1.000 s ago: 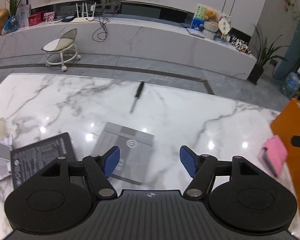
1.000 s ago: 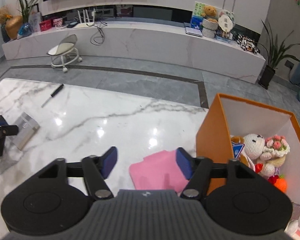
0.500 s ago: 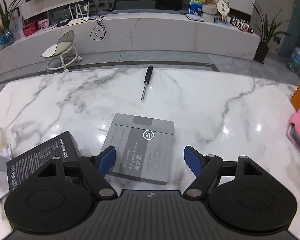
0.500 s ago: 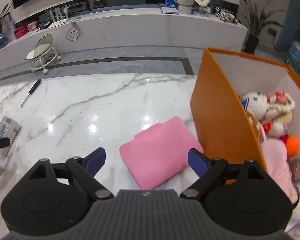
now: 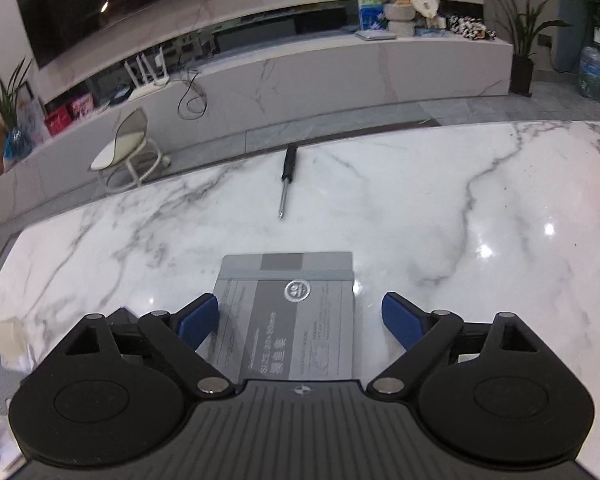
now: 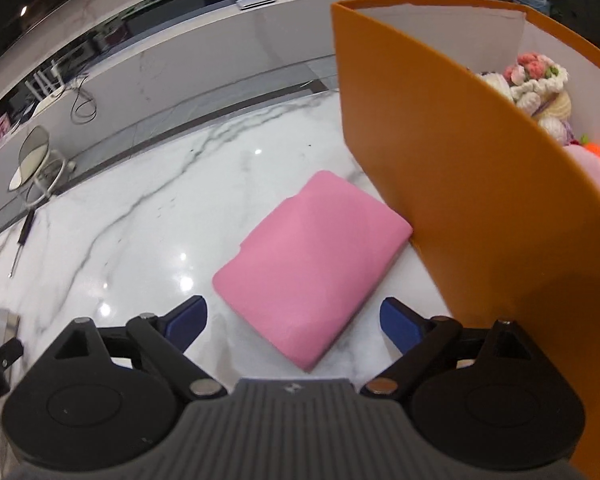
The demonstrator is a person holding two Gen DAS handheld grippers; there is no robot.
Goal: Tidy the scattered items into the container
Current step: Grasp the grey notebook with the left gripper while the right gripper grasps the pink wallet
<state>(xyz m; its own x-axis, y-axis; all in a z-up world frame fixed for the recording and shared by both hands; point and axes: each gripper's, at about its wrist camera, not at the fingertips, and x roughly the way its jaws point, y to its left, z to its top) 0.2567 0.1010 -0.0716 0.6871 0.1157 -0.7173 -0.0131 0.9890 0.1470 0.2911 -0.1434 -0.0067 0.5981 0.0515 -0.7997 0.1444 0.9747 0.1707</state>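
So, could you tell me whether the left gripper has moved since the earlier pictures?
Yes. The left gripper has come forward over the grey box, which now lies between its open fingers; the screwdriver sits nearer ahead.

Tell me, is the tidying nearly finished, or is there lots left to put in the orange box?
Some is done: knitted toys already sit in the orange box. Nothing is gripped yet. The left gripper is open over the grey box, and the right gripper is open over the pink pouch. Both those, plus the screwdriver, still lie on the marble table.
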